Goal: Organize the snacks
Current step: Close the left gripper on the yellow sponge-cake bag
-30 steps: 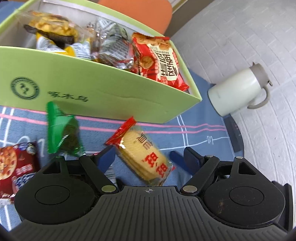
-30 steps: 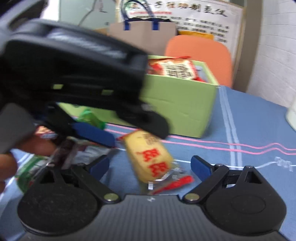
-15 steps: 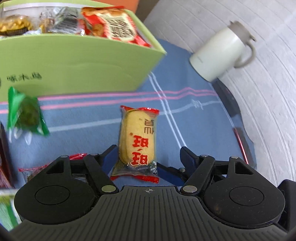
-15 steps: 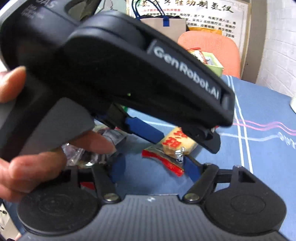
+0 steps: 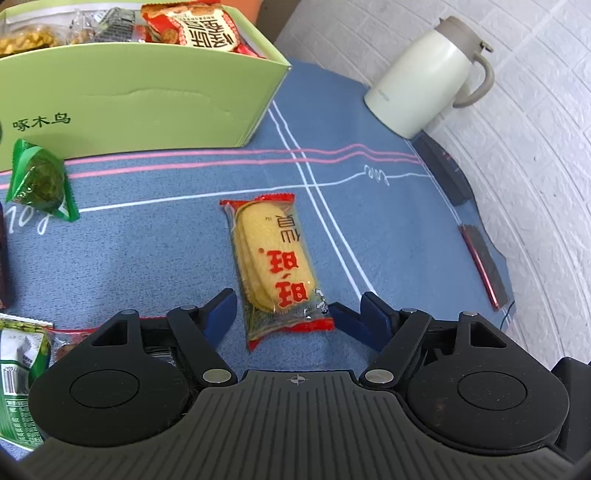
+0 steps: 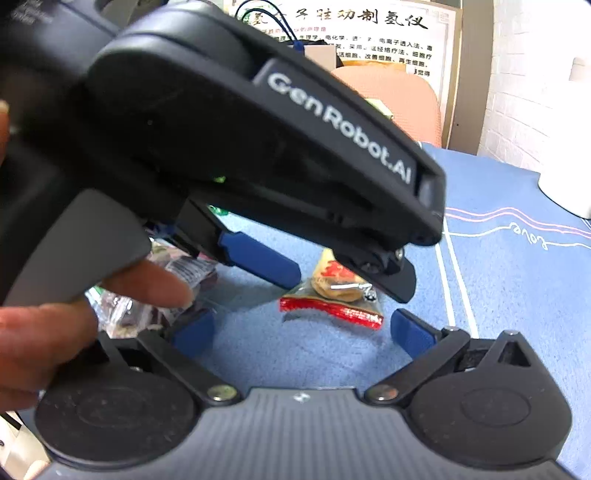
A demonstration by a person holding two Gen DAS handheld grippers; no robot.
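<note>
A yellow rice cracker packet with red ends lies flat on the blue cloth, its near end between the open blue fingers of my left gripper. The fingers stand on either side and do not touch it. The green snack box stands at the back left, holding several packets, a red one on top. In the right wrist view the left gripper's black body fills the upper frame, and the cracker packet shows under it. My right gripper is open and empty just short of it.
A green wrapped snack lies in front of the box. More packets lie at the left edge and show in the right wrist view. A white jug stands at the right; a phone lies by the table edge.
My left gripper has swung right and lined up with the cracker packet, which now lies lengthwise between its fingers. The right gripper has come in close behind the left one.
</note>
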